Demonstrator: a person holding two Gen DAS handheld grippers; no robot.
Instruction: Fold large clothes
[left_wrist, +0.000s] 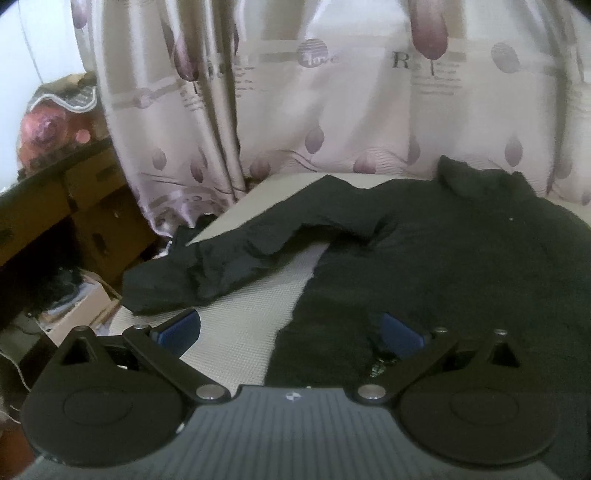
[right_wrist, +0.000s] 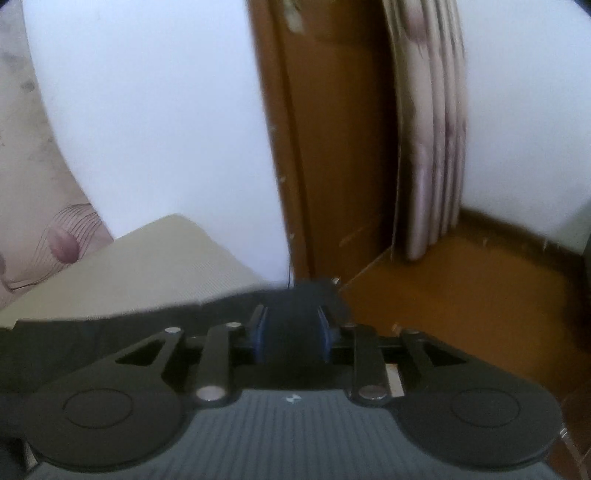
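the black garment (left_wrist: 461, 251) lies spread on the pale tabletop (left_wrist: 236, 332), one sleeve (left_wrist: 229, 254) trailing off the left edge. it looks soft, limp and light, best taken by hem or cuff. the left tongs (left_wrist: 290, 328) gape wide, empty; the right tongs (right_wrist: 291, 330) are pinched on a fold of black cloth.

Left gripper (left_wrist: 291, 328): jaws spread wide, blue pads (left_wrist: 181, 326) well apart, nothing clamped, pointed downward. Right gripper (right_wrist: 291, 332): jaws narrowed, blue pads (right_wrist: 260, 334) flanking a fold of black garment (right_wrist: 291, 328), angled downward.
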